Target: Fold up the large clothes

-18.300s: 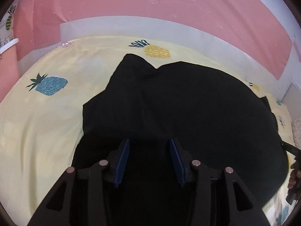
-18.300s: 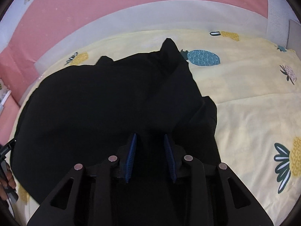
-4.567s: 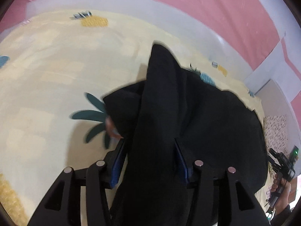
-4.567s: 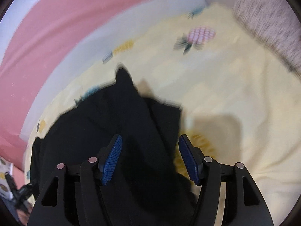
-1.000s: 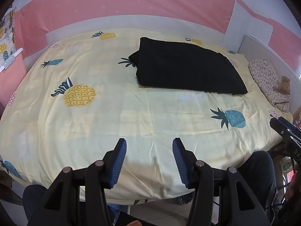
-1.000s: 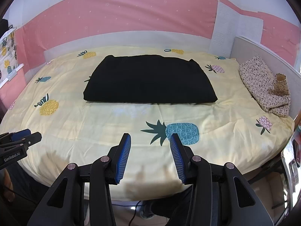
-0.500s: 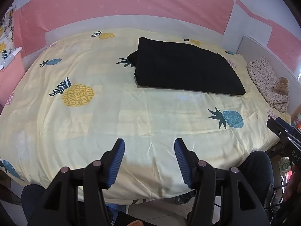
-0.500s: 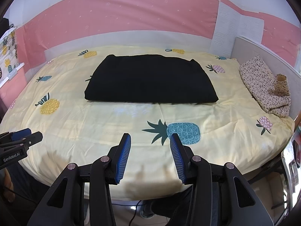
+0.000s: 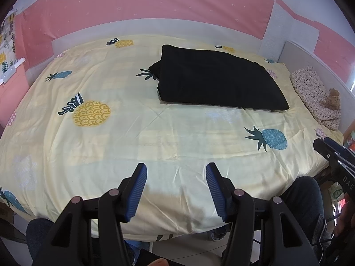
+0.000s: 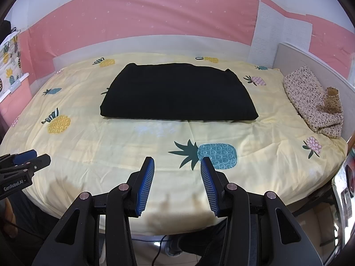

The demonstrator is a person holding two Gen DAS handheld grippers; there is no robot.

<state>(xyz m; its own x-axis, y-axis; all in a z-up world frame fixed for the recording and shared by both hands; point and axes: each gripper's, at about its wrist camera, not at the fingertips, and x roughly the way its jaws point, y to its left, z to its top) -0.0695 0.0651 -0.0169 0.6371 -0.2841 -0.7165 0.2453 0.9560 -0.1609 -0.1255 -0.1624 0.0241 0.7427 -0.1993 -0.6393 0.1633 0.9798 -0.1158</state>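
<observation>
A black garment (image 9: pixel 218 81) (image 10: pixel 177 93) lies folded into a flat rectangle on the far half of the bed, far ahead of both grippers. My left gripper (image 9: pixel 176 177) hangs open over the near edge of the bed with nothing between its blue pads (image 9: pixel 137 190). Over the same edge, further right, my right gripper (image 10: pixel 176 168) is open and empty too. Each gripper shows at the side of the other's view: the right gripper (image 9: pixel 335 155) and the left gripper (image 10: pixel 22 161).
The bed carries a pale yellow sheet (image 9: pixel 111 144) (image 10: pixel 111 146) printed with pineapples. A floral cloth bundle (image 10: pixel 315 104) (image 9: pixel 317 97) lies by the white headboard (image 10: pixel 310 59) on the right. A pink wall (image 10: pixel 155 15) runs behind. The person's dark trousers (image 9: pixel 304 197) stand against the bed's near edge.
Compared with a second ago, the left gripper's fingers stand slightly wider apart. The right gripper and the folded garment have not moved.
</observation>
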